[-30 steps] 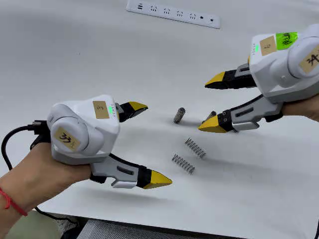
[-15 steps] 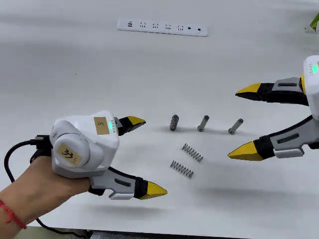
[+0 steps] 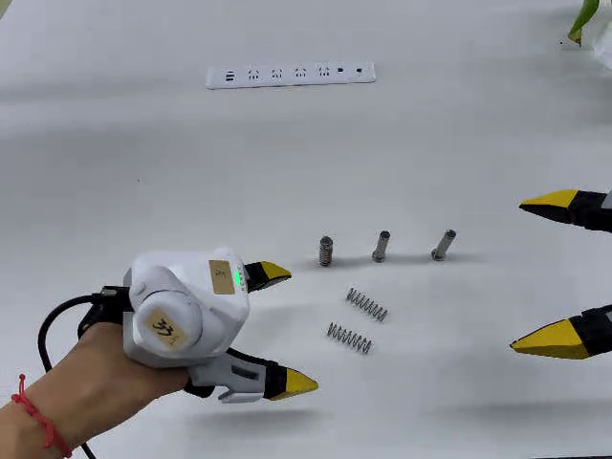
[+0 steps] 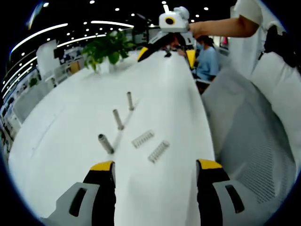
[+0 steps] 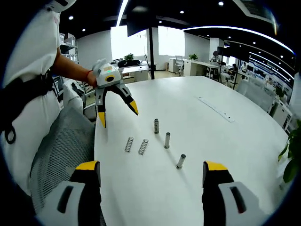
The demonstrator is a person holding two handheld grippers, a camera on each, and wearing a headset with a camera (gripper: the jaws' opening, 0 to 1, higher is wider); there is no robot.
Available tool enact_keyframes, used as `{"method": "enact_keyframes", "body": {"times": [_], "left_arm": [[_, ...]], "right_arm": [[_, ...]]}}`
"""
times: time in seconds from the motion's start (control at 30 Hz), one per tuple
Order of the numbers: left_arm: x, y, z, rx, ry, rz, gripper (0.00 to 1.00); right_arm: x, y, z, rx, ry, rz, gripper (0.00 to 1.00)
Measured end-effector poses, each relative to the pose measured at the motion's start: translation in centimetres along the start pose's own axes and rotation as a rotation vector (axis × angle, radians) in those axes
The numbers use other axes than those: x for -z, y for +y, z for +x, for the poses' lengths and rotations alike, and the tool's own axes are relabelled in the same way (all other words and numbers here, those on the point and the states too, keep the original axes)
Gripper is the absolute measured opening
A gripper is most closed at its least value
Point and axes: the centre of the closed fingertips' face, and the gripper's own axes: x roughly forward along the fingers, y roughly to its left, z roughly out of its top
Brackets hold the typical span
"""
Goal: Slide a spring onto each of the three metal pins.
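White tabletop (image 3: 143, 172) lies under both of my tongs, and neither pair is holding anything. My left tongs (image 3: 287, 327) hang low on the left in the head view. Their jaws are spread wide. A hand (image 3: 86, 382) grips them from behind, and a black cable (image 3: 48, 330) trails off the back. My right tongs (image 3: 540, 273) are spread wide too, out at the right edge, where I can see just the two yellow tips. Both pairs are well apart from the parts.

Three metal pins stand in a row between the tongs. The left pin (image 3: 325, 241) wears the first spring (image 3: 325, 254) around it. The middle pin (image 3: 381, 246) and the right pin (image 3: 444, 244) are bare.

Two more springs lie flat on the tabletop, just on my side of the row. The far spring (image 3: 366, 304) lies near the middle pin. The near spring (image 3: 348, 337) lies just beside it, a bit closer to me, and the two do not touch.

A white power strip (image 3: 291, 74) lies at the far side of the tabletop, well away from the pins. A green leaf (image 3: 583, 19) pokes in at the top right corner.

In the left gripper view the row of pins runs away from my yellow tips, with the two loose springs beside it and the right tongs up in the air beyond.
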Motion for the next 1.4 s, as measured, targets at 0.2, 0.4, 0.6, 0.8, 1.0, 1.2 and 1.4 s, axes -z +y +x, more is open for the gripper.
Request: {"method": "enact_keyframes", "body": {"times": [0.2, 0.4, 0.6, 0.8, 1.0, 1.2, 1.4], "left_arm": [[0.1, 0.1, 2.0, 0.037, 0.047, 0.046, 0.57], [1.2, -0.1, 3.9, 0.087, 0.149, 0.167, 0.44], [1.9, -0.2, 5.1, 0.130, 0.207, 0.240, 0.32], [2.0, -0.1, 5.9, 0.151, 0.238, 0.280, 0.25], [2.5, 0.0, 6.4, 0.175, 0.285, 0.335, 0.21], [2.4, 0.1, 6.6, 0.185, 0.293, 0.355, 0.19], [2.4, -0.1, 6.7, 0.205, 0.309, 0.371, 0.15]], "right_arm": [[2.2, 0.2, -1.3, 0.023, -0.017, 0.038, 0.92], [4.4, 0.3, -2.4, 0.052, -0.005, 0.081, 0.93], [5.4, -0.1, -3.0, 0.088, -0.017, 0.113, 0.91], [5.7, -0.3, -3.2, 0.103, -0.026, 0.128, 0.91], [5.6, -0.5, -3.4, 0.121, -0.037, 0.137, 0.90], [5.8, -0.5, -3.4, 0.127, -0.038, 0.144, 0.90], [5.9, -0.7, -3.5, 0.136, -0.038, 0.147, 0.89]]}}
